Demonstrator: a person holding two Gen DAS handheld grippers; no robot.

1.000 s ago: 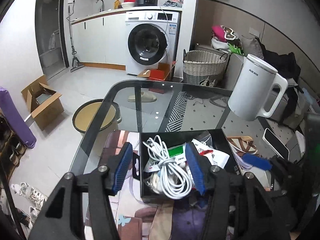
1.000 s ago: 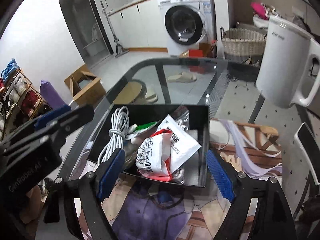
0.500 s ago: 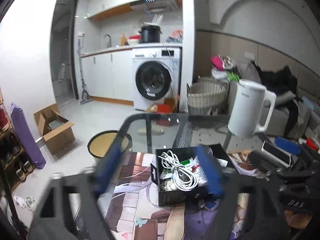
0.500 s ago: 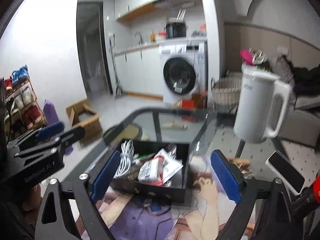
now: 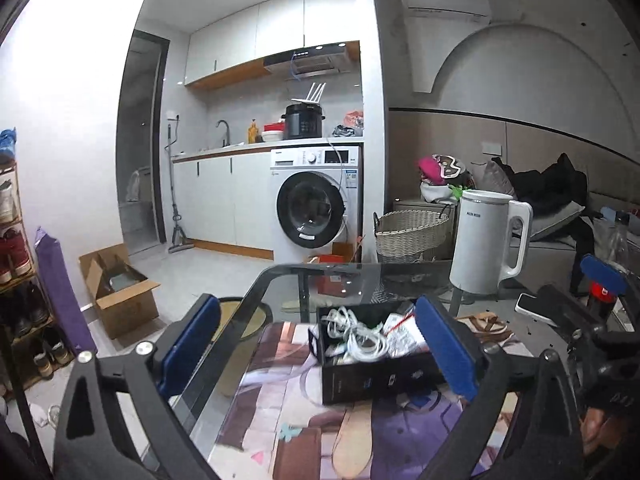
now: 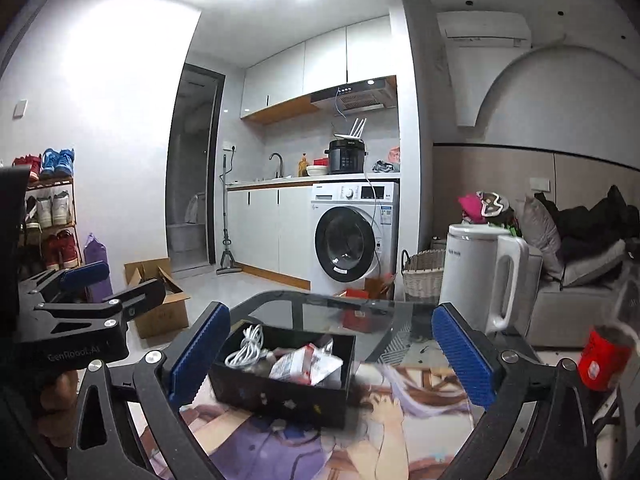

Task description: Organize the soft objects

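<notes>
**Two open claws hang above a packed black box**

Two blue-padded fingers of the left gripper [image 5: 318,354] stand wide apart and hold nothing in the left wrist view, raised above the glass table [image 5: 280,280]. Between them, toward the far middle of the table, sits the black box [image 5: 372,376], holding a coiled white cable [image 5: 356,336] and crumpled packets [image 5: 404,330]. The box rests on a printed mat [image 5: 304,420] that covers the table's near part. A white kettle [image 5: 486,242] stands near the far right corner, a phone [image 5: 534,304] lies just beside it. Beyond are a washing machine [image 5: 316,208], a wicker basket [image 5: 410,230] and a cardboard box [image 5: 120,284] on the floor.

The right wrist view shows the right gripper [image 6: 330,354] equally spread and empty, the box low between its fingers and apart from both. The left tool's body fills the left edge; a red can [image 6: 602,358] sits blurred at the right.

With everything soft apparently already in the box, the step looks like a pull-back or a survey. Any next reach should descend squarely over the box, jaws wide, clear of its thin walls and the kettle
</notes>
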